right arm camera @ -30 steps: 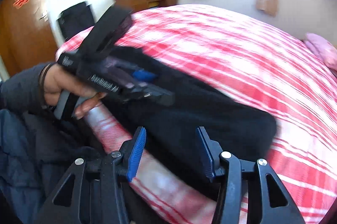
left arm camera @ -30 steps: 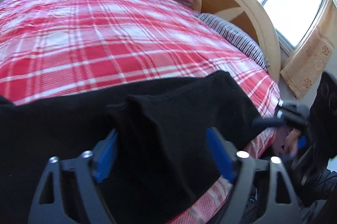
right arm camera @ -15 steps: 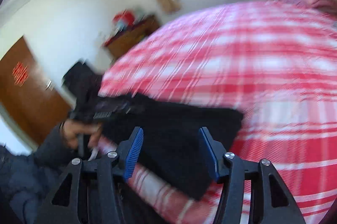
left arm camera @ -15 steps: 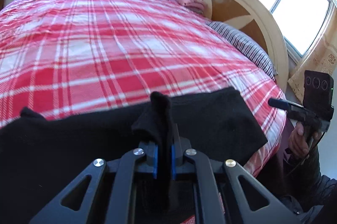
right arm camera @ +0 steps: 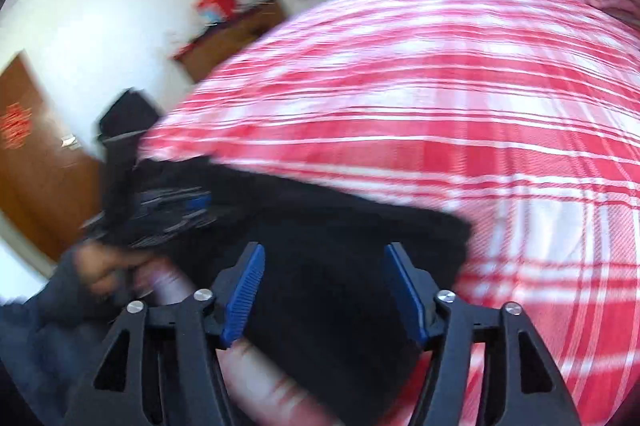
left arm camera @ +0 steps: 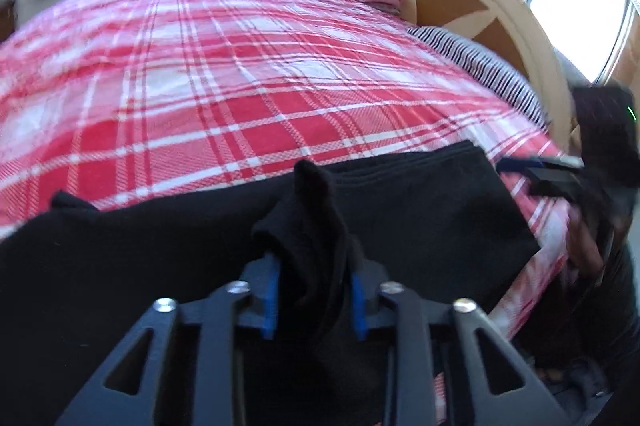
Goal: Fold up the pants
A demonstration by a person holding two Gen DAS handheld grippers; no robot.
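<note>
Pants lie partly folded on bed; left gripper pinches a bunched fold, right gripper gapes empty; further folds remain.

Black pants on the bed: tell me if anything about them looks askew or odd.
The pants lie mostly flat on the bedspread, but a bunched ridge stands up where the left tool pinches them. The right tool is open above them.

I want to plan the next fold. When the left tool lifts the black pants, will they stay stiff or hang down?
Probably floppy: the black pants bunch into a soft peak between the pads of the left tool. They likely drape rather than hold shape, since the rest lies flat on the plaid bedspread. Slipping seems unlikely; the fabric looks thick.
</note>
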